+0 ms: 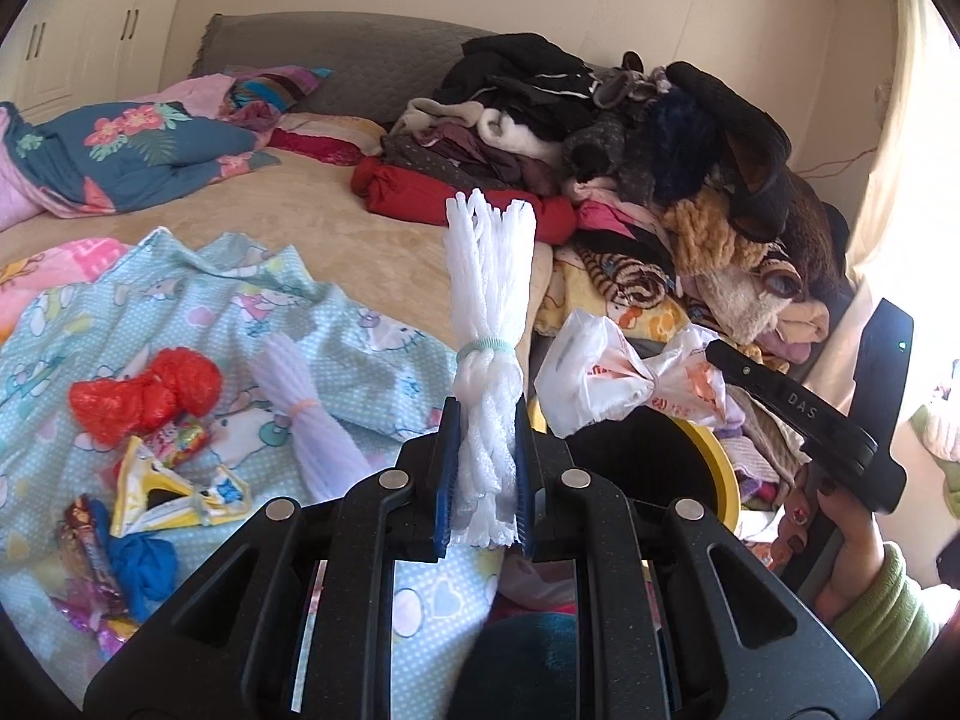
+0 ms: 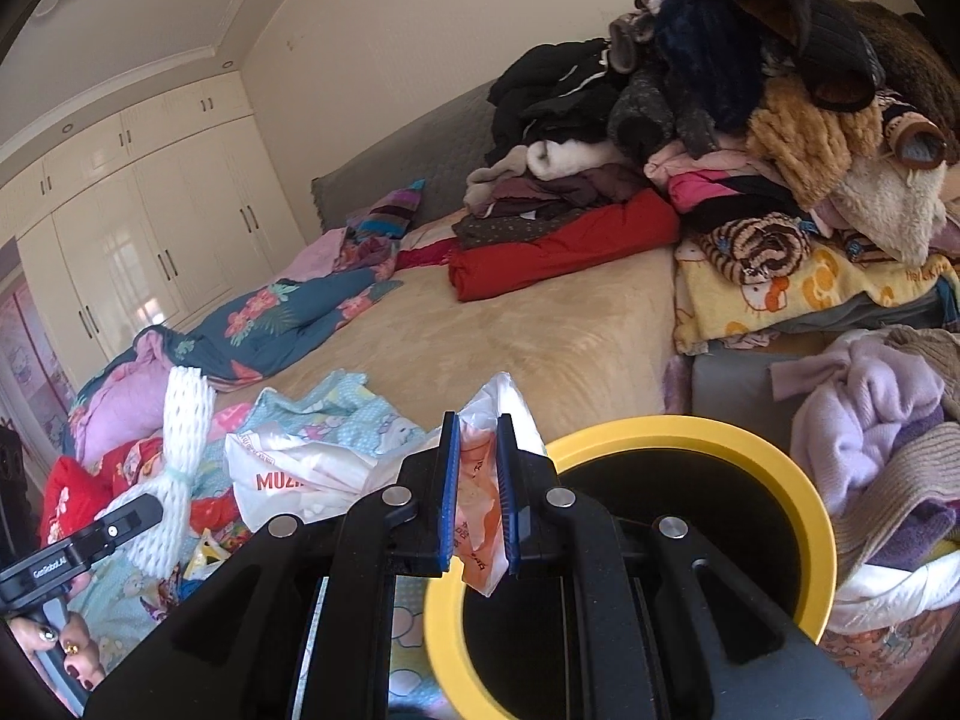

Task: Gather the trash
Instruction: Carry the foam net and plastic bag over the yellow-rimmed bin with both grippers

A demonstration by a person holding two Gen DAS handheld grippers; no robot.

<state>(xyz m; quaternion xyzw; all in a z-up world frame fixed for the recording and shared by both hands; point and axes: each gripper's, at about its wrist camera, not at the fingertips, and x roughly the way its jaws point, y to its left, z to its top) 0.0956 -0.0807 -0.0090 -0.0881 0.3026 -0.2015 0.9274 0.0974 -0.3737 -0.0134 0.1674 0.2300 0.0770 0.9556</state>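
The bin (image 2: pixel 690 438) stands beside the bed (image 2: pixel 510 336). Behind the bin the clothes pile (image 2: pixel 750 138) lies on the bed. Left of the bin, wrappers (image 1: pixel 150 480) lie on a printed sheet (image 1: pixel 240 312).

Bright daylight glares from the right; fisheye edges bend darkly.

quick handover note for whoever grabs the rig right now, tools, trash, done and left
Left tool: shut on the white foam net, which stands upright between the pads.
Right tool: shut on the knotted white plastic bag, right by the yellow-rimmed bin.
Done: two pieces picked up; neither dropped in the bin yet.
Left on the blue patterned sheet: second foam net, red bag, yellow wrapper, blue bag, candy wrappers.
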